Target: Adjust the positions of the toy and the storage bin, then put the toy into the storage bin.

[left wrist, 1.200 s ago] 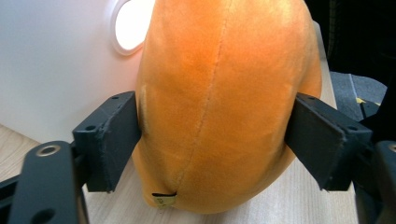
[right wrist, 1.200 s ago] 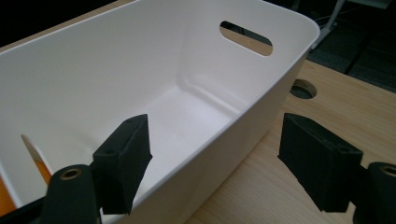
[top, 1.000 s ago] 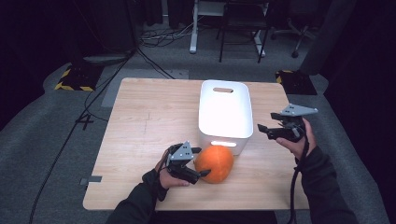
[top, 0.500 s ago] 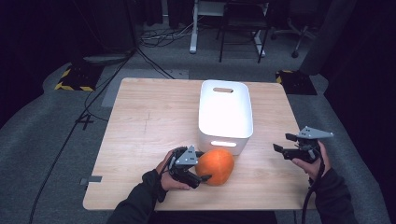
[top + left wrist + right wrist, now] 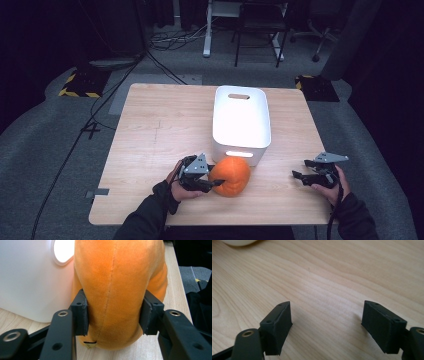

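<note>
**Inspector A:** Orange plush, stitched seam down the middle: a soft, round pumpkin-shaped stuffed toy [image 5: 230, 176] rests on the pale wooden surface [image 5: 150, 130], touching the near end wall of the white plastic bin with the slot handle [image 5: 241, 122].

**Inspector B:** Left tool [image 5: 212, 183]?

**Inspector A:** Its jaws have just been closing and now clamp the toy on both flanks; in the left gripper view the pads [image 5: 80, 312] dent the fabric [image 5: 115, 290].

**Inspector B:** Handling judgement?

**Inspector A:** Light, and compliant. It will squash rather than slip; nothing fragile. The velvety nap should give good friction. A hold across the widest bulge, as now, seems sound, though it may sag when lifted.

**Inspector B:** Right tool [image 5: 299, 177]?

**Inspector A:** To the right of the bin, well apart from the toy, jaws spread and empty over bare wood [image 5: 324, 277]; they have just opened further.
</note>
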The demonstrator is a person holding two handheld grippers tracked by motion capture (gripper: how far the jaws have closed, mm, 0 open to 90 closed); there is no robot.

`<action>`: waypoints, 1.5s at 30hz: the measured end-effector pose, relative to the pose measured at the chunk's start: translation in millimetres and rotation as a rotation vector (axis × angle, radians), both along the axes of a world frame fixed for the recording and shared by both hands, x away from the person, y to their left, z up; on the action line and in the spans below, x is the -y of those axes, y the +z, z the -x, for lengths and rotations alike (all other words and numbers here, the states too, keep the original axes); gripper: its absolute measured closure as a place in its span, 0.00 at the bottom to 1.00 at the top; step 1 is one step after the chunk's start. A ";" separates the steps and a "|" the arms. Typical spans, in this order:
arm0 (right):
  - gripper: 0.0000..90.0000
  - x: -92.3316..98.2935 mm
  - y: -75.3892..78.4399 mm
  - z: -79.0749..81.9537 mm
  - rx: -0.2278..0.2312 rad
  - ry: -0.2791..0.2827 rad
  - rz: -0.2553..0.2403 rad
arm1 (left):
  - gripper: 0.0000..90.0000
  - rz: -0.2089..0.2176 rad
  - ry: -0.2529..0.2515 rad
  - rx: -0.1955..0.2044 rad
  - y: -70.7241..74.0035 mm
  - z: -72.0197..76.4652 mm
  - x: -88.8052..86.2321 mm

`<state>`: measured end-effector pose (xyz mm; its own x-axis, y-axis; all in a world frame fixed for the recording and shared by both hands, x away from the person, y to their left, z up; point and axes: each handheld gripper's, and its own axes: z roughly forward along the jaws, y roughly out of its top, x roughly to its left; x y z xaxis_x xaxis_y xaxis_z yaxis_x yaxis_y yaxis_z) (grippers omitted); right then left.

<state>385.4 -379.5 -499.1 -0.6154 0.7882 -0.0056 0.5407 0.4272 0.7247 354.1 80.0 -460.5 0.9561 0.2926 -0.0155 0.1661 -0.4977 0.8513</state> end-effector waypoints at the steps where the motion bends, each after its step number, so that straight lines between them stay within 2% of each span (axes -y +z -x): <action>1: 0.26 0.1 -1.3 1.3 0.012 -0.002 -0.007 | 0.59 0.001 -0.002 0.001 0.1 -0.4 0.0; 6: 0.25 1.5 -3.7 5.2 0.032 -0.016 -0.015 | 0.64 -0.010 0.001 0.008 1.3 1.5 2.6; 14: 0.23 0.6 -4.0 4.1 0.033 -0.017 -0.019 | 0.68 0.014 0.011 0.007 2.8 0.8 3.6; 18: 0.23 0.6 -4.0 4.2 0.033 -0.017 -0.019 | 0.72 0.033 0.042 0.030 5.4 4.1 4.0; 21: 0.23 0.9 -3.7 4.0 0.030 -0.013 -0.016 | 0.74 0.025 0.043 0.039 7.7 7.2 5.9; 22: 0.23 0.6 -4.0 4.2 0.033 -0.017 -0.020 | 0.74 0.030 0.040 0.055 11.7 10.2 7.1; 30: 0.23 0.4 -4.1 4.2 0.031 -0.015 -0.021 | 0.74 0.069 0.058 0.090 30.1 14.7 4.3; 39: 0.22 0.9 -3.8 3.8 0.028 -0.009 -0.018 | 0.73 0.130 0.062 0.098 46.3 13.0 -2.0; 40: 0.22 0.7 -4.2 3.9 0.032 -0.012 -0.019 | 0.73 0.145 0.063 0.104 50.7 15.6 -2.6; 43: 0.22 0.7 -4.1 4.0 0.031 -0.012 -0.020 | 0.73 0.141 0.060 0.118 55.6 18.8 -4.0; 45: 0.22 0.6 -4.1 4.0 0.031 -0.012 -0.020 | 0.73 0.158 0.068 0.128 60.5 20.8 -5.8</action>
<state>381.5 -380.1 -503.3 -0.6054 0.7959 -0.0091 0.5229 0.4063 0.7493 333.3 85.7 -400.0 0.9313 0.3600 0.0545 0.0798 -0.3480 0.9341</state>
